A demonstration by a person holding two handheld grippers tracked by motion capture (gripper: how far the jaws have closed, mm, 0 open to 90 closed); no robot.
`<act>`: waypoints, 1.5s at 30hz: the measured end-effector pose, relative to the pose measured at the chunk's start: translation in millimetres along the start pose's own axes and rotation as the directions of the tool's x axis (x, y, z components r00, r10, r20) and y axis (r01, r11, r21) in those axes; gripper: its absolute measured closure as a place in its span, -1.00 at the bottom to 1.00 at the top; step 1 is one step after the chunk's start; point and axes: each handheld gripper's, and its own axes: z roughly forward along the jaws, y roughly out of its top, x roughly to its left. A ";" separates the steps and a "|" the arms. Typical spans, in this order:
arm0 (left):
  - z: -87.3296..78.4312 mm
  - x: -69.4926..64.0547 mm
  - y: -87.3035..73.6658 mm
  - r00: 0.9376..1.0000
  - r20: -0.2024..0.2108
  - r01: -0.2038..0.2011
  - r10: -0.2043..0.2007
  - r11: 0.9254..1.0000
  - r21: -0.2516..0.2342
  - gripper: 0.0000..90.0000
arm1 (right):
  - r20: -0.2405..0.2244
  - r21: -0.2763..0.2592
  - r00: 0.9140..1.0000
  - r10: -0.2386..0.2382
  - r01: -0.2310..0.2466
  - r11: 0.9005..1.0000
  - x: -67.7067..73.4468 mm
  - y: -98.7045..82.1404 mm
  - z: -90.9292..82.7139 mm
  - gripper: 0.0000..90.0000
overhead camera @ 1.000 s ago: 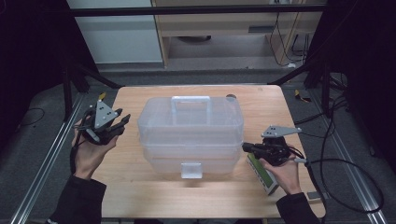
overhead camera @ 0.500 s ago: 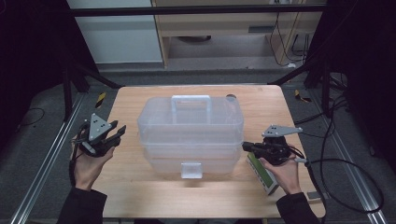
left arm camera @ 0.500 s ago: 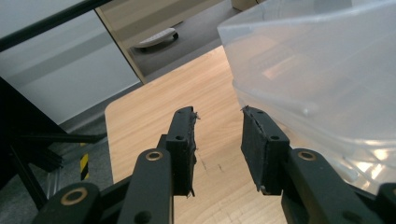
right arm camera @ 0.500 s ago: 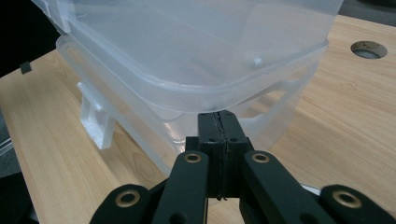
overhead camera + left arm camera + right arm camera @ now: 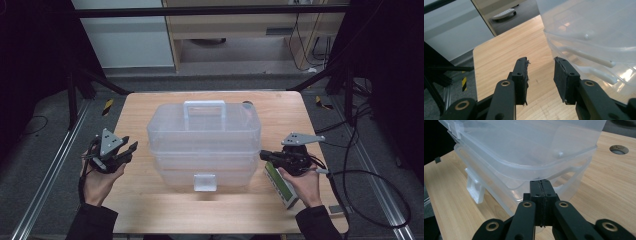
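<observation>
While the clear, handled plastic box [image 5: 204, 142] sits latched, left tool [image 5: 131, 148] gapes empty, right tool [image 5: 262, 154] clenched.

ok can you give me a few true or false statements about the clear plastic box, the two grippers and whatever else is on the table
1. The clear plastic storage box with a white handle stands in the middle of the light wooden table. True.
2. The left gripper is clamped on the box's lid. False: its jaws stand apart with nothing between them, beside the box.
3. The right gripper has its jaws closed together. True: in the right gripper view the pads meet, pointing at the box's side.
4. The white front latch faces away from the person. False: it faces the person's edge of the table.
5. A green and white carton lies under the right hand. True.
</observation>
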 end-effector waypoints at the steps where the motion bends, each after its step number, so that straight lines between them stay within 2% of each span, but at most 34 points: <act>1: 0.6 -0.1 -0.7 1.000 0.000 0.000 0.000 1.000 0.004 0.39 | 0.001 -0.003 1.000 -0.003 0.003 1.000 -0.2 0.4 0.0 1.00; 9: 0.9 -1.9 -3.5 1.000 0.006 0.009 -0.009 1.000 0.002 0.38 | 0.001 -0.025 1.000 0.004 -0.004 1.000 -1.0 3.2 -1.3 1.00; 20: 2.2 -10.8 -0.7 1.000 0.028 -0.008 0.008 1.000 -0.008 0.37 | 0.024 -0.043 1.000 0.012 -0.011 0.999 -4.0 9.5 -0.7 1.00; 30: 6.5 -28.3 4.6 0.997 0.063 -0.052 0.053 0.998 -0.017 0.26 | 0.025 -0.044 1.000 0.004 -0.003 0.999 -4.4 11.5 -0.5 1.00; 39: 3.7 -35.1 9.2 0.996 0.072 -0.044 0.048 0.997 -0.056 0.25 | 0.026 -0.045 1.000 0.002 -0.001 0.999 -3.7 11.8 -0.4 1.00; 45: 4.7 -38.3 11.3 0.996 0.070 -0.054 0.059 0.996 -0.065 0.25 | 0.027 -0.045 1.000 -0.002 0.003 0.999 -3.1 11.6 0.2 1.00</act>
